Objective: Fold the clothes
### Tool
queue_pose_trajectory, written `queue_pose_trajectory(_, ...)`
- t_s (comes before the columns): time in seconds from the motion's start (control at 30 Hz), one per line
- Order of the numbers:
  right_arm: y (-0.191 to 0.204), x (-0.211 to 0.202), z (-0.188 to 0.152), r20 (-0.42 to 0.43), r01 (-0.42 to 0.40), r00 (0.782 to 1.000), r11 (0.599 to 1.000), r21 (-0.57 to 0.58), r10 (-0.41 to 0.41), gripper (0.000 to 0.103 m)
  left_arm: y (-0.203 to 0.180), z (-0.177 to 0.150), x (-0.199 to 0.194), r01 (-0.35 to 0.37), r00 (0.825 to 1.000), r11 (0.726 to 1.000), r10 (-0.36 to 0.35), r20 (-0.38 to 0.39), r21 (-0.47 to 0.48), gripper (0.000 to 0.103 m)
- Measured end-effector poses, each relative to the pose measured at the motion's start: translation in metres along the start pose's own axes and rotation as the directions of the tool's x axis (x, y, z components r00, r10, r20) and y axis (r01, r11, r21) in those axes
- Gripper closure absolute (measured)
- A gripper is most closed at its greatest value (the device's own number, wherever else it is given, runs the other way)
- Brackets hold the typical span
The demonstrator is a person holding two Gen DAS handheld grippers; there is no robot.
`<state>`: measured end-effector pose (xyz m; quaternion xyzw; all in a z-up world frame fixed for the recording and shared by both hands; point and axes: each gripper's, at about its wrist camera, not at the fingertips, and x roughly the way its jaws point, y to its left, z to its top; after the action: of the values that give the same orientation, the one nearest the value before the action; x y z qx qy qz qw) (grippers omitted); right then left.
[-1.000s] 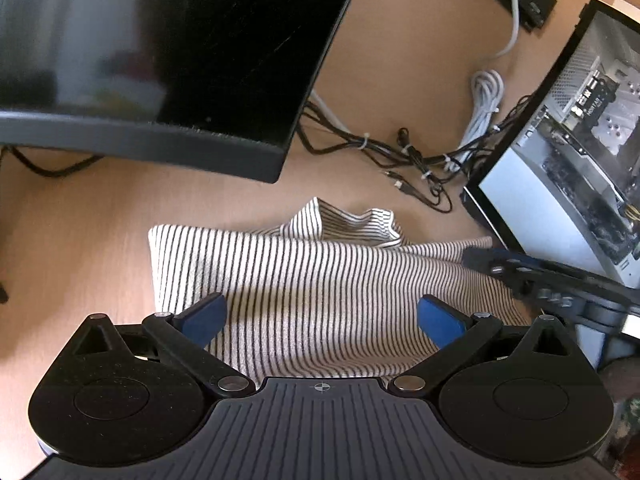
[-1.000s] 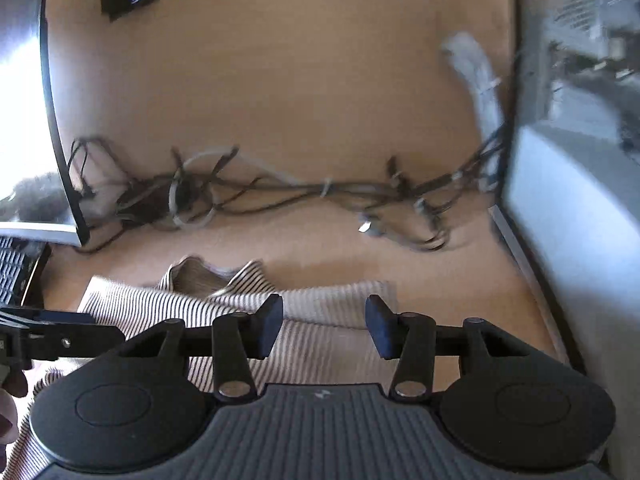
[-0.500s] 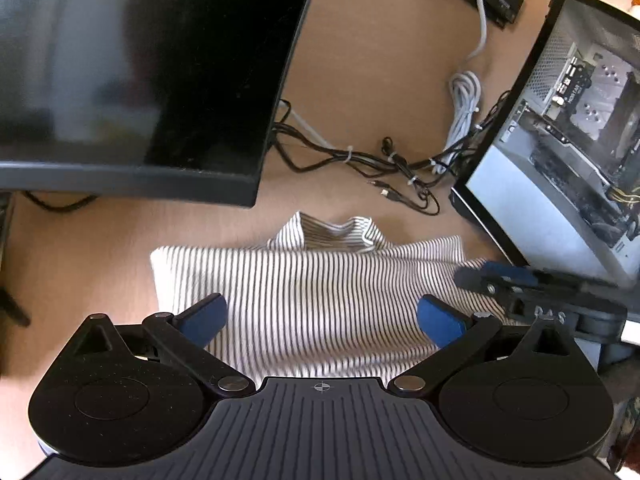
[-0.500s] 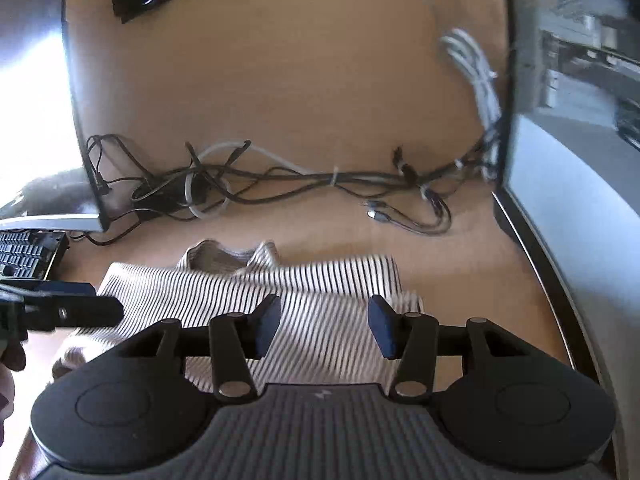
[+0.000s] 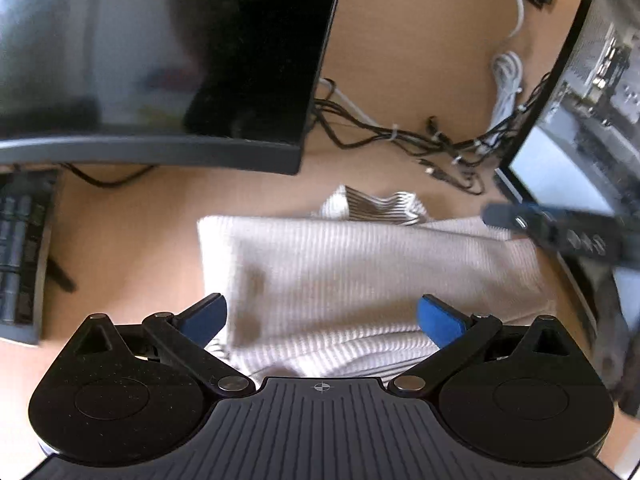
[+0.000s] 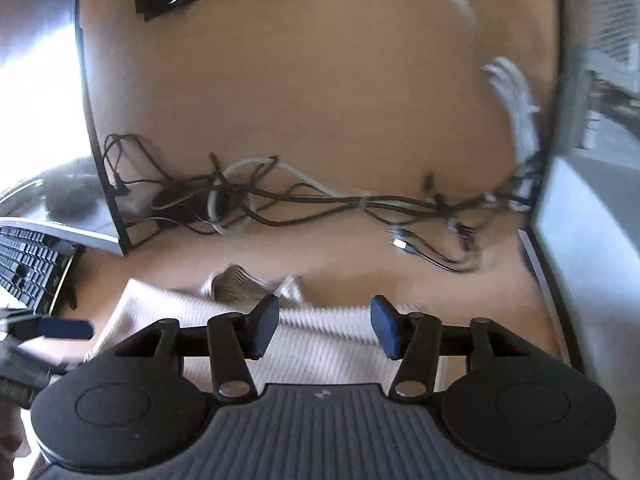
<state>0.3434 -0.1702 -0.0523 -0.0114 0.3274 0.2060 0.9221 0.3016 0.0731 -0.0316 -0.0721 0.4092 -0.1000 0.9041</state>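
The left hand-held gripper (image 5: 322,318) hangs with its blue pads spread wide, nothing pinched between them — the folded striped garment (image 5: 372,276) lies flat on the worktop (image 5: 132,216) just below and ahead of its fingertips. The right hand-held gripper (image 6: 324,326) is also parted, its pads clear of the cloth, above the garment's right edge (image 6: 332,340). The collar end pokes out at the fold's far side. Beyond it a tangle of cables (image 6: 320,200) runs across the worktop, between a dark monitor (image 5: 160,60) on the left and a computer case (image 5: 592,120) on the right. A keyboard (image 5: 20,248) sits at far left.
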Motion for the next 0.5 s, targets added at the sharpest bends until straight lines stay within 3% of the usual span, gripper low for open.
queue_pose_trajectory(0.3,0.013,0.092,0.004,-0.13,-0.048,0.991,0.998,-0.031,0.044,0.053,0.019,-0.001,-0.032,-0.088,0.996,0.994,0.088,-0.003,-0.061,0.0)
queue_pose_trajectory(0.37,0.017,0.1,0.001,-0.132,-0.055,0.99,0.997,-0.051,0.048,0.049,0.025,-0.005,-0.038,-0.092,0.996,0.992,0.092,-0.002,-0.083,0.0)
queue_pose_trajectory(0.43,0.02,0.1,0.003,-0.141,-0.08,0.987,0.996,-0.041,0.073,0.061,0.031,-0.009,-0.043,-0.086,0.996,0.99,0.087,0.0,-0.11,0.0)
queue_pose_trajectory(0.47,0.021,0.099,0.004,-0.143,-0.094,0.986,0.995,-0.033,0.088,0.086,0.035,-0.012,-0.044,-0.076,0.997,0.989,0.076,-0.001,-0.129,0.0)
queue_pose_trajectory(0.5,0.021,0.095,0.006,-0.136,-0.106,0.985,0.994,-0.022,0.102,0.097,0.04,-0.015,-0.046,-0.058,0.998,0.987,0.059,0.001,-0.149,0.0)
